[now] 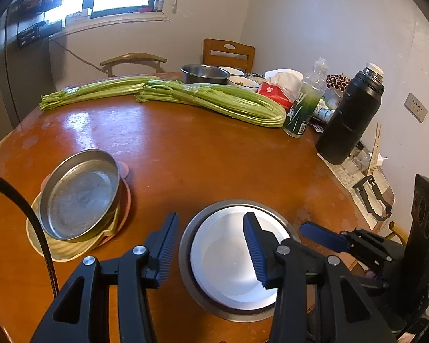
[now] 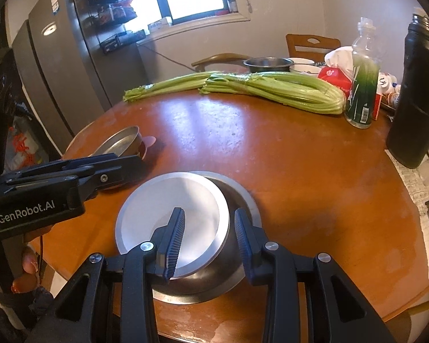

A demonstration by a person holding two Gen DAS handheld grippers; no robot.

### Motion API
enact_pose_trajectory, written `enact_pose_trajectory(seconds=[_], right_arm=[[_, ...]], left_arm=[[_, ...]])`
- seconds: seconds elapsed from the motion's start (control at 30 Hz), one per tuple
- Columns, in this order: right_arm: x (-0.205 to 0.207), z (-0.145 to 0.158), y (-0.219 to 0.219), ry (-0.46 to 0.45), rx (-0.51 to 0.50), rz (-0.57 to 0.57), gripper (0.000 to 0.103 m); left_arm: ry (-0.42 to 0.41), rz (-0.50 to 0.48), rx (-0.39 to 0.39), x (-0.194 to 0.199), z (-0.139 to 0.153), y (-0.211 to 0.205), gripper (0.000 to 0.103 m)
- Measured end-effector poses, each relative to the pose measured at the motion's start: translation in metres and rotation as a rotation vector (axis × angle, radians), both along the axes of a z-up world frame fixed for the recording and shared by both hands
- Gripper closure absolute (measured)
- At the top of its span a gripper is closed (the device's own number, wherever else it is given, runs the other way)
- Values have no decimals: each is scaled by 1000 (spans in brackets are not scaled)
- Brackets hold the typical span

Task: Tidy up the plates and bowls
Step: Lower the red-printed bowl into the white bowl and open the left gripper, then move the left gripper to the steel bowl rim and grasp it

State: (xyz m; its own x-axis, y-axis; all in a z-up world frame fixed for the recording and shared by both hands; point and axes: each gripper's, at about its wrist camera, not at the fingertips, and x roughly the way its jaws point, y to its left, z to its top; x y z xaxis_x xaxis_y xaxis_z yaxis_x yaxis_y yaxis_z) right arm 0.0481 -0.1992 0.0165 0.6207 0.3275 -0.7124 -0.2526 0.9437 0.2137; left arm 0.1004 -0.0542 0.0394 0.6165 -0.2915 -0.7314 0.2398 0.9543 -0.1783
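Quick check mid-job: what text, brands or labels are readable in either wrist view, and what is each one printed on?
"GenRobot.AI": white lettering on the left claw body, seen in the right wrist view.
Green bottle label and barcode: too small to read.
Red tissue pack logo: blurred.
Fridge sticker: unreadable.
Black flask: embossed mark, illegible.

One marking reads clearly: "GenRobot.AI", in pale letters on the black body of the left gripper (image 2: 105, 161), seen in the right wrist view.

A handwritten mark resembling "UH" stands on a small white container (image 2: 386, 81) behind the green-labelled bottle (image 2: 360, 85); the reading is uncertain. The bottle carries a barcode low on its label, with digits too small to read. The red tissue pack (image 2: 336, 78) bears a white emblem with no readable letters. A label on the fridge (image 2: 54, 45) door is too blurred to read.
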Motion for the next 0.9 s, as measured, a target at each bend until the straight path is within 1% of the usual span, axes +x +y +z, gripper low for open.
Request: enact_pose_trajectory(seconds=[0.13, 0.2, 0.43, 0.5, 0.67, 0.9], right_arm=[[-2, 5, -3, -11, 16, -4, 64], [-4, 7, -5, -17, 19, -9, 58], [-5, 13, -14, -29, 25, -32, 56], [-4, 12, -15, -26, 28, -38, 50], [-3, 10, -17, -17, 18, -47, 48], [-1, 1, -21, -1, 23, -52, 46]], left_arm=[[-15, 8, 13, -4, 3, 5, 57], [-11, 3, 19, -6, 3, 5, 56], [6, -5, 33, -8, -3, 5, 56], [15, -12, 32, -7, -5, 5, 56], [45, -20, 31, -4, -13, 5, 56], [65, -29, 30, -6, -24, 8, 56]])
